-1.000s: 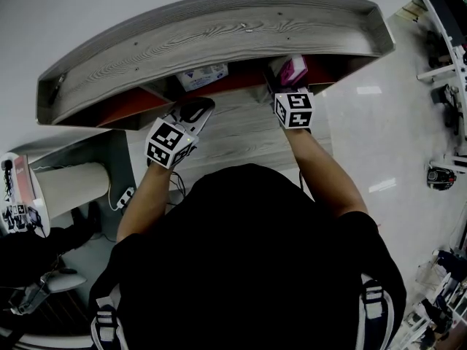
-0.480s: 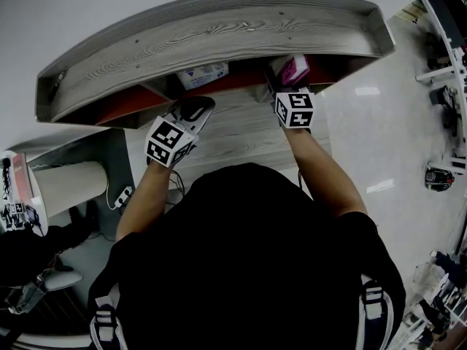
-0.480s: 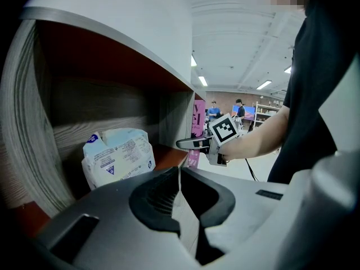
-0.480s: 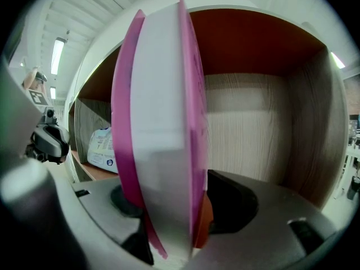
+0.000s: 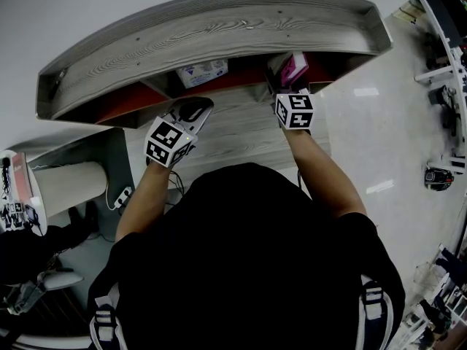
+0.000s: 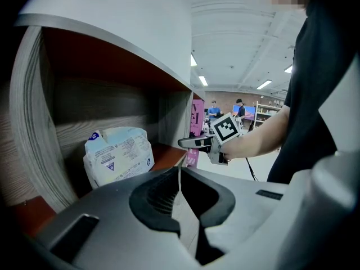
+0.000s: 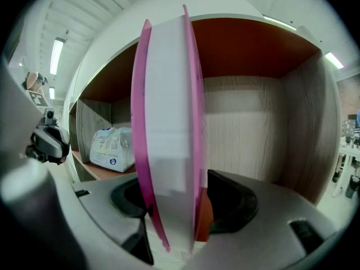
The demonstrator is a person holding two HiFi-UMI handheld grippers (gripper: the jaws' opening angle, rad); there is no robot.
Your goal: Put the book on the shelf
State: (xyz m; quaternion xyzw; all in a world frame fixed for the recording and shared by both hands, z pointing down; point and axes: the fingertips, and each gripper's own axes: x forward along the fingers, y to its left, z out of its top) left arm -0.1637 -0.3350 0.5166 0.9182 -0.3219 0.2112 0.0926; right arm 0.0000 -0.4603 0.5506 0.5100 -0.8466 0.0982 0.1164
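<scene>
In the head view, the right gripper (image 5: 294,111) was at the right-end compartment of the shelf (image 5: 219,31), with the pink book (image 5: 295,68) just beyond it at the mouth of the compartment. The left gripper (image 5: 171,138) hung before the middle compartment.

In the left gripper view, its jaws were pressed together with nothing between them, facing a white packet (image 6: 118,155).

In the right gripper view, the jaws pinched the lower edge of the upright book.

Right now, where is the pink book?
In the head view the pink book stands upright in the right gripper, at the mouth of the shelf, right-hand compartment; a white packet sits one compartment left.
</scene>
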